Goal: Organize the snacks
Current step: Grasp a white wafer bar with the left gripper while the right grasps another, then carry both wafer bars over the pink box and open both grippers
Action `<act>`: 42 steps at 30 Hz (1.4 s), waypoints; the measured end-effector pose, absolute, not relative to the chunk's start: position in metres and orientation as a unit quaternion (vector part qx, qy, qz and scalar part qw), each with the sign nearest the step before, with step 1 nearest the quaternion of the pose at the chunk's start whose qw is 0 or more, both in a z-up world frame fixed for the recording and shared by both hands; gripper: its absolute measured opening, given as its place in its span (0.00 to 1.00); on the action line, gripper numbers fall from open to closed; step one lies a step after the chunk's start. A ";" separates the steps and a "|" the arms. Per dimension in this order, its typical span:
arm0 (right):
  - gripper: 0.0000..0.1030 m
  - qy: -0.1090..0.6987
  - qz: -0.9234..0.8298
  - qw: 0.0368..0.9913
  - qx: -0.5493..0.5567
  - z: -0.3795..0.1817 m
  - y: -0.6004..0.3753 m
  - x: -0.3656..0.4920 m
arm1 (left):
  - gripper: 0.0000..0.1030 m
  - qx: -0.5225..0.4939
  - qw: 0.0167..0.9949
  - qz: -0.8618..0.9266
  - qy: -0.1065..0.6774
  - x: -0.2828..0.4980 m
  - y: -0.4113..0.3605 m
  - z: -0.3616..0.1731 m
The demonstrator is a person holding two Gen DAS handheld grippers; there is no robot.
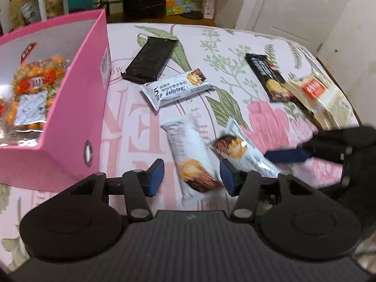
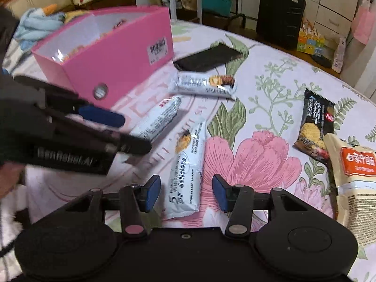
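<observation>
**One bag boxed, six packets to go**

While both pairs of fingers stand wide apart and hold nothing, we hover our left gripper point(image 1: 191, 176) over one white bar point(image 1: 190, 159) and our right gripper point(image 2: 186, 192) over another white bar point(image 2: 185, 171). Beyond them lie a third white bar point(image 1: 176, 89), two black packets point(image 1: 150, 58) point(image 1: 268, 80) and a beige bag point(image 2: 354, 183) on the flowered cloth point(image 2: 270, 75). Only the orange snack bag point(image 1: 30, 91) sits in the pink box point(image 1: 77, 108) (early days, we judge).

Floral bedspread point(image 2: 270, 89) covered bed. Black suitcase point(image 2: 279, 14) stood behind, beside white panelled door point(image 1: 293, 7); teal bag point(image 2: 216, 0) hung nearby.
</observation>
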State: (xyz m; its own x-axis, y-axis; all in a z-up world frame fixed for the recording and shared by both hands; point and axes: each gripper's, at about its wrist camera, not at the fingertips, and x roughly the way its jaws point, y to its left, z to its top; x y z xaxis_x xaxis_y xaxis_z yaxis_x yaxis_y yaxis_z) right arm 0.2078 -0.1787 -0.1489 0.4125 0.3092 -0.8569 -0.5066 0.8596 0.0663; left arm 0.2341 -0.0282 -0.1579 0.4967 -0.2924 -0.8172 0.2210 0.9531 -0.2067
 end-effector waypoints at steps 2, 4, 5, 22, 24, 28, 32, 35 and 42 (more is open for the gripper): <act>0.40 0.483 0.238 0.836 -0.104 -0.152 -0.178 0.208 | 0.50 -0.063 0.854 -0.158 0.492 0.241 -0.027 -0.166; 0.31 0.486 0.237 0.837 -0.088 -0.148 -0.182 0.208 | 0.45 -0.090 0.841 -0.165 0.507 0.244 -0.024 -0.173; 0.31 0.489 0.234 0.837 -0.075 -0.146 -0.185 0.207 | 0.43 -0.096 0.839 -0.168 0.509 0.243 -0.023 -0.173; 0.31 0.555 0.164 0.815 0.014 -0.125 -0.186 0.167 | 0.30 -0.068 0.811 -0.190 0.549 0.211 -0.013 -0.141; 0.31 0.556 0.161 0.815 0.025 -0.122 -0.187 0.162 | 0.30 -0.060 0.811 -0.190 0.550 0.208 -0.008 -0.132; 0.31 0.561 0.163 0.811 0.009 -0.116 -0.181 0.152 | 0.30 -0.048 0.809 -0.182 0.557 0.198 0.005 -0.114; 0.31 0.564 0.177 0.806 -0.013 -0.102 -0.170 0.141 | 0.30 -0.020 0.800 -0.181 0.571 0.187 0.017 -0.098; 0.31 0.559 0.206 0.803 -0.022 -0.084 -0.158 0.130 | 0.30 -0.008 0.794 -0.184 0.580 0.176 0.029 -0.083; 0.31 0.513 0.288 0.807 -0.040 -0.027 -0.121 0.105 | 0.30 0.017 0.815 -0.172 0.552 0.149 0.071 -0.041</act>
